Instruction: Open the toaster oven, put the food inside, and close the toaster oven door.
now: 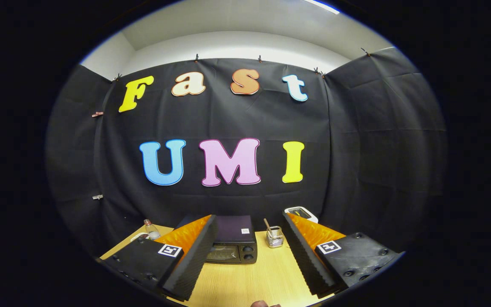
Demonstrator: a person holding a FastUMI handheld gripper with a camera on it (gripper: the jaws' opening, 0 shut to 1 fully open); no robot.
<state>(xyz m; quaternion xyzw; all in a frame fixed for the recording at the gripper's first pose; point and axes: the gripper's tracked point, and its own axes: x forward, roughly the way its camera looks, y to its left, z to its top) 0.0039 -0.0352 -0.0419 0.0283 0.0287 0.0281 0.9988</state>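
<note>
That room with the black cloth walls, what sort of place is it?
Probably a small recording booth set up like a kitchen corner: a toaster oven, a small bottle and a wire holder stand on a wooden table. The gripper is open above it.

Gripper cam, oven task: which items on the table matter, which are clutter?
For the job:
- toaster oven, door shut, beyond the fingers
- gripper, fingers open, holding nothing

Just lying about:
- glass bottle
- small jar holding a stick
- white device behind one finger

No food identifiable.

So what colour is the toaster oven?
Black, with a dark purplish top. The toaster oven shows best in the gripper view, beyond the open fingers.
</note>
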